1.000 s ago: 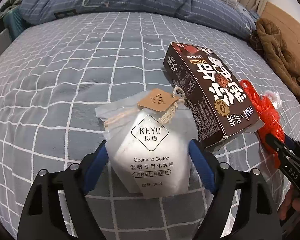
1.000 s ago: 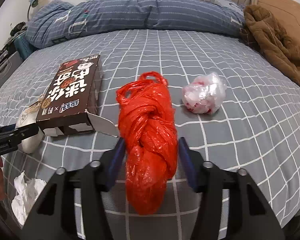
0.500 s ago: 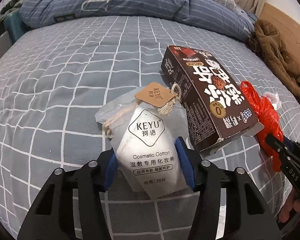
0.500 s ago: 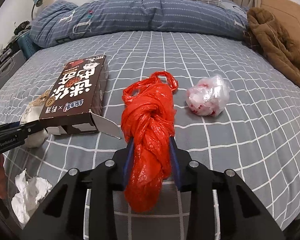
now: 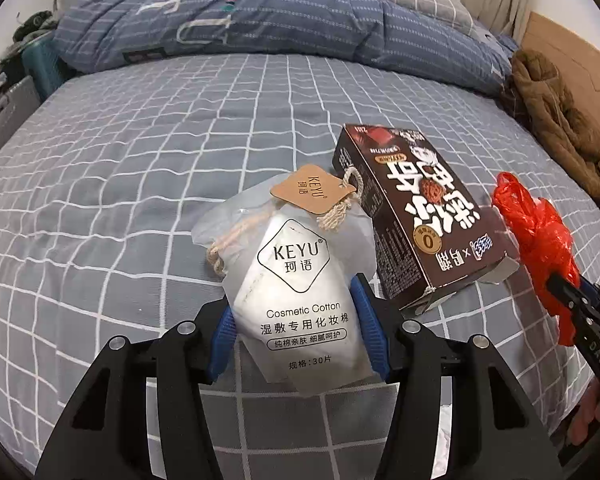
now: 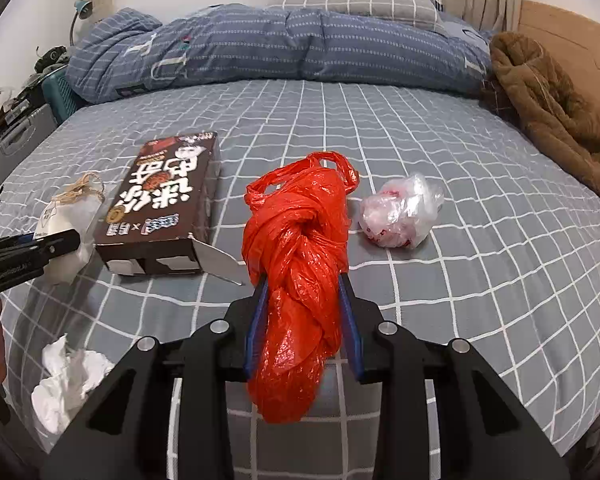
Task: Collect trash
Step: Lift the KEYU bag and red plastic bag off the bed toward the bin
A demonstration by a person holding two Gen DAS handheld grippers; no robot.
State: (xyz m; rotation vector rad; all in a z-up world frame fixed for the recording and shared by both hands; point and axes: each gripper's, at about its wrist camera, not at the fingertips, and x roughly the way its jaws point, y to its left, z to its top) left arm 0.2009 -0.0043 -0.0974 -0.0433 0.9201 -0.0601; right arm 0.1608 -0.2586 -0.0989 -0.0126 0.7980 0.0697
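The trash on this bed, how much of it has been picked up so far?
Nothing looks put away yet. In hand: the left gripper is clamped on the cotton pad pouch, and the right gripper on the knotted red bag. Left lying on the bed: the brown box, a clear wrapper bundle and crumpled tissue.

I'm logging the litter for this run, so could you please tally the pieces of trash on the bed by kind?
Plastic bags: 2, the red bag in the right gripper and the clear bag.
Cotton pad pouch: 1, in the left gripper.
Brown carton: 1.
Crumpled tissue: 1.
Total: 5.
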